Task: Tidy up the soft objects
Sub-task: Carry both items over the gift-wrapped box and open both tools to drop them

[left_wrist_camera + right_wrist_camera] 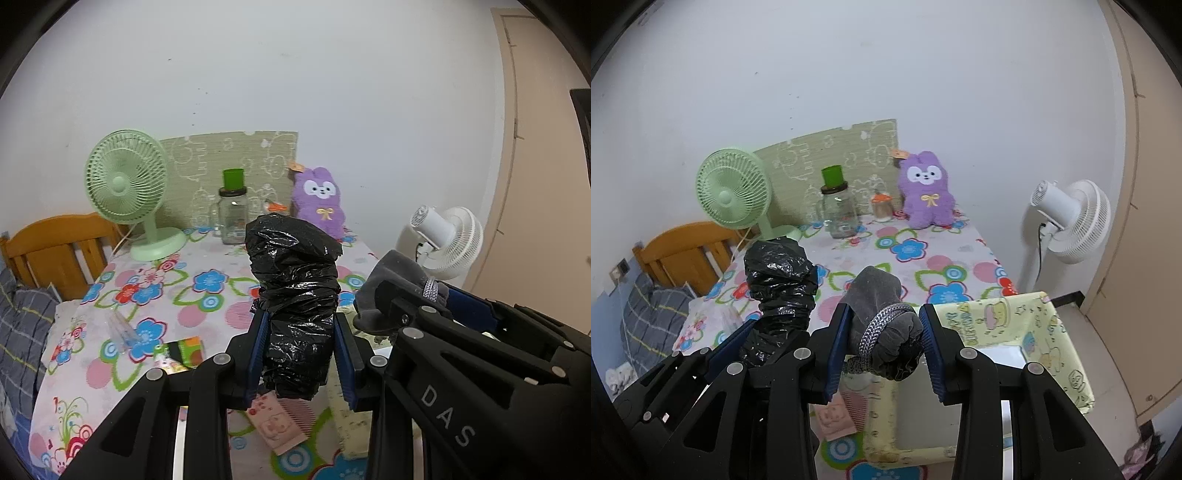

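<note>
Above table (923, 266): two grippers, one bundle each.

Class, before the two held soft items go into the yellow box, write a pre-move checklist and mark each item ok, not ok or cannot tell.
1. Left gripper clamps the crumpled black plastic bag bundle: ok.
2. Right gripper clamps the grey fabric roll with woven cord: ok.
3. Pale yellow cartoon-print box has its top open: ok.
4. Box sits below and just ahead of the right gripper: ok.
5. Box interior free of other items: cannot tell, grippers hide much of it.
6. The two grippers are clear of each other: cannot tell; they sit very close side by side.
</note>
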Motion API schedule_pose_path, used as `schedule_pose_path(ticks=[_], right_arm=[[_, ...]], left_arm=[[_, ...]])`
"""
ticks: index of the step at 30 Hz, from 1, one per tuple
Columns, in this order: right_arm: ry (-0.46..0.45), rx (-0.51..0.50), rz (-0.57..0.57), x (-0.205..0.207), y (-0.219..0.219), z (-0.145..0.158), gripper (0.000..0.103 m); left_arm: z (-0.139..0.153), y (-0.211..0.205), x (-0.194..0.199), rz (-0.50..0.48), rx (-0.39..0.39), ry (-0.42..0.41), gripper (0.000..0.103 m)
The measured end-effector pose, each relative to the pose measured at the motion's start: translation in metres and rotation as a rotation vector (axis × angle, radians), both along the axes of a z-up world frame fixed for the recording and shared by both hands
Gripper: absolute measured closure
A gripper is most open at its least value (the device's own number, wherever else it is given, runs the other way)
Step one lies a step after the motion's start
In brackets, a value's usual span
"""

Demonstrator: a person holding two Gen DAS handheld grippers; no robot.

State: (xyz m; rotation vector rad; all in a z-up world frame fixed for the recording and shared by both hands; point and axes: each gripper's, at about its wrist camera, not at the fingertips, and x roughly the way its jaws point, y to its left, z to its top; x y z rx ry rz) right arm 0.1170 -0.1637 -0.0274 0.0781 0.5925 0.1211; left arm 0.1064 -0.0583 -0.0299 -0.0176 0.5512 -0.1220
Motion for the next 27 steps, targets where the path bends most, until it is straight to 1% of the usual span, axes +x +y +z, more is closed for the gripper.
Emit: schedule_pose_path(ticks=[11, 17, 27], right_arm=[[0.012, 0.001, -0.060, 0.005, -0.033, -0.005, 0.061], [0.028, 0.003, -0.088, 0.010, -0.051, -0.012, 0.061], [0.051, 0.005, -0.155, 0.018, -0.086, -0.024, 0.062]], left_arm=[[-0.005, -0.036, 0.010, -0.070, -0.005, 0.019, 0.068], [-0.010, -0.054, 0.015, -0.101, 0.006, 0.037, 0.068], [-0.029, -0.088, 0.027, -0.173, 0.026, 0.105, 0.068]])
